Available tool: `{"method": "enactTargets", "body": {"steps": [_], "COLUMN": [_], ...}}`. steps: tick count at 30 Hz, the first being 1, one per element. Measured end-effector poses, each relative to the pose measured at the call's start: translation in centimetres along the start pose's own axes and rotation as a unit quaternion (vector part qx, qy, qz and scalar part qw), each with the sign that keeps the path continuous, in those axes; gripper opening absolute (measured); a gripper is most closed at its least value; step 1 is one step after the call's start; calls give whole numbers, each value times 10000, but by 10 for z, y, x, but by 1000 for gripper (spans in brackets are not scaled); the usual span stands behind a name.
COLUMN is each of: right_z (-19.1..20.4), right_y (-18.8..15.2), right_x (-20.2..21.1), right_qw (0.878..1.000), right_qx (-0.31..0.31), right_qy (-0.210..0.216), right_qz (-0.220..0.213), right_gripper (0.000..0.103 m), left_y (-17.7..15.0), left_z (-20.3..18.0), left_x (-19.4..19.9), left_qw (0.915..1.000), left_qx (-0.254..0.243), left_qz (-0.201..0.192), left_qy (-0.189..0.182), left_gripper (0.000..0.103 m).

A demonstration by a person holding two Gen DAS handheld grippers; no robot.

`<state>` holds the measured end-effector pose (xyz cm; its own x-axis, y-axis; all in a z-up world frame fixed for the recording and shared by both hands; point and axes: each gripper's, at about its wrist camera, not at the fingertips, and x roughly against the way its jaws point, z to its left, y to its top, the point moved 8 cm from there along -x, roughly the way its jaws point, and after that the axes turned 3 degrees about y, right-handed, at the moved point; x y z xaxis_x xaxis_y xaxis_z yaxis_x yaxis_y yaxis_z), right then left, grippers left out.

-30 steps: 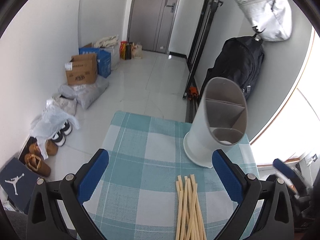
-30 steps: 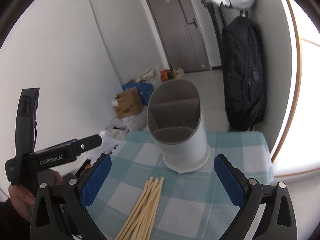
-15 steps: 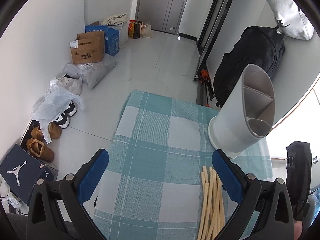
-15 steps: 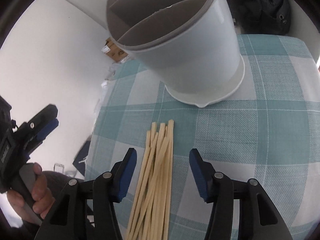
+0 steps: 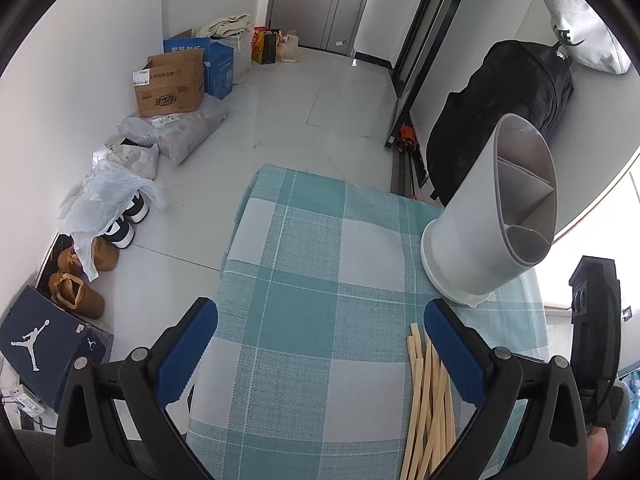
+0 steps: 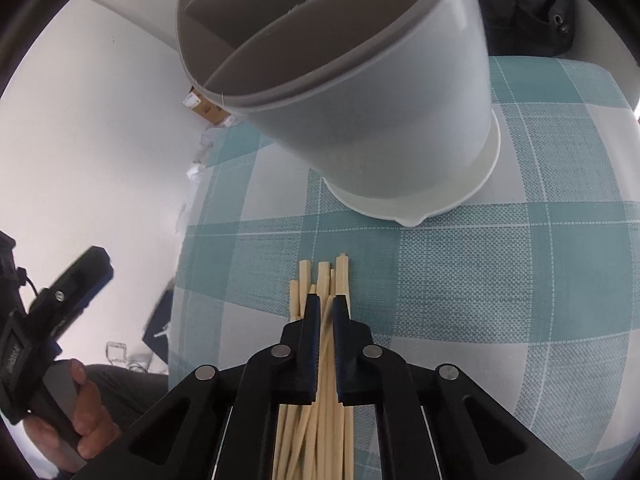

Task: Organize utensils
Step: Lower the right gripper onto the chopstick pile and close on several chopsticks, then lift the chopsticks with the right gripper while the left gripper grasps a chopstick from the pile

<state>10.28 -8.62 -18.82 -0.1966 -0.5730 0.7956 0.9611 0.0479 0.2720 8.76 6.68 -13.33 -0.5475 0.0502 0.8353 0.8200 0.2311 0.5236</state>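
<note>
A bundle of pale wooden chopsticks (image 6: 303,286) lies on the teal checked tablecloth (image 6: 480,300), tips toward the holder. My right gripper (image 6: 326,305) has come down over the bundle; its jaws are closing, and the blue pads pinch a few middle sticks. Just beyond stands the grey-white utensil holder (image 6: 380,100), upright, with a divided, empty interior. My left gripper (image 5: 320,312) hovers open over bare cloth, left of the chopsticks (image 5: 420,392) and short of the holder (image 5: 472,240), with nothing between its fingers.
The table's left edge (image 5: 236,232) drops to a tiled floor with cardboard boxes (image 5: 168,88), shoes (image 5: 80,276) and a shoe box (image 5: 40,340). A black backpack (image 5: 500,112) and a white bag (image 5: 580,32) hang behind the holder.
My right gripper dropped onto the chopsticks, tipped downward and went from wide open to pinched on them. My left gripper sank a little and tilted down; the holder now sits further right in its view.
</note>
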Motion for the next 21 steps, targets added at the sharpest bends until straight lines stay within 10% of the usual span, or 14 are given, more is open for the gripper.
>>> {"method": "enactTargets", "body": {"steps": [21], "right_z": [4], "right_y": [2], "right_x": [-7], "right_qw": [9990], "right_qx": [341], "right_qy": [-247], "right_qz": [144], "right_gripper": [15], "left_y": [-12], "left_z": [-2], "left_x": [-6], "left_qw": [9998], "left_qx": [-29], "left_qz": [169], "left_qy": [44], "left_gripper": [101]}}
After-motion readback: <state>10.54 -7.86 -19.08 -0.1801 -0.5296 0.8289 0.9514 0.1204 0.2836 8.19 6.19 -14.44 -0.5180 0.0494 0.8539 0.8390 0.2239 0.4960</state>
